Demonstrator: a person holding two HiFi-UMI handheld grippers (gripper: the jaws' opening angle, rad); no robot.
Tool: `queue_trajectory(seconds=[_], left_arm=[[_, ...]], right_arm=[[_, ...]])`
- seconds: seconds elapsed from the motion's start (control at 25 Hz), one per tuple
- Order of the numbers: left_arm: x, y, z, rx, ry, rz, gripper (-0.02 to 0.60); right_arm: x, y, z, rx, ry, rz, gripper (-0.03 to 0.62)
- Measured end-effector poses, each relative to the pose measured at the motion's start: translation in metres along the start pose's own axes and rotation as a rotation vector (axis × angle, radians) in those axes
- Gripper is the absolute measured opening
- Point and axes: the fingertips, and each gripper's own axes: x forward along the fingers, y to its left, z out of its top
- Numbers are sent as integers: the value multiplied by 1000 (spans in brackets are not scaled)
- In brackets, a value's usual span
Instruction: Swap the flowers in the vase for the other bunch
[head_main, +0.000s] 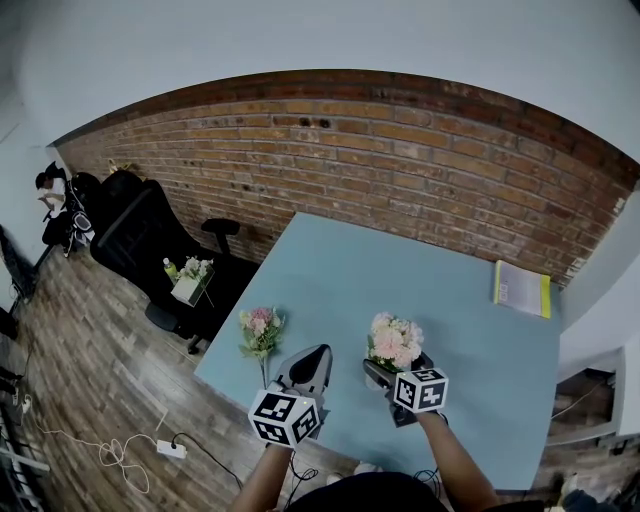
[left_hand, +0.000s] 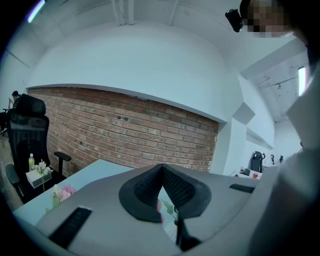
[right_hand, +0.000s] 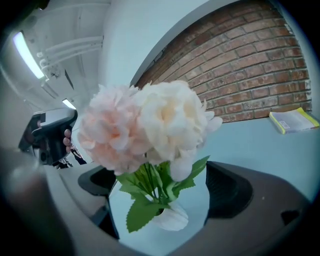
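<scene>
**Head view:** Above the light blue table (head_main: 330, 270), the right tool (head_main: 398, 372) straddles the pale pink and cream flowers (head_main: 395, 340). The left tool (head_main: 316, 356) points ahead, with the second, pink-and-green bunch (head_main: 260, 328) just off its left side at the table's edge.

**Left gripper view:** The left tool is clenched on nothing, its black pads meeting at a point.

**Right gripper view:** The right tool stands released, jaws wide on either side of the small white vase (right_hand: 172, 217), touching neither it nor the green stems (right_hand: 150, 185). The sound move looks to be closing on the stems just above the vase's mouth and lifting straight up. The left tool is free to steady the vase should it tip.
</scene>
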Motion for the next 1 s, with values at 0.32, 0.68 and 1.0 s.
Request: queue_trajectory(seconds=[0.32, 0.68, 1.0], left_arm=[[2, 6, -4, -5, 9, 12, 0], [3, 9, -4, -11, 9, 15, 0], [1, 9, -6, -18, 9, 16, 0]], right_arm=[[8, -2, -2, 9, 21, 5, 534], [10, 2, -4, -10, 54, 37, 532], [9, 7, -4, -45, 69, 56, 486]])
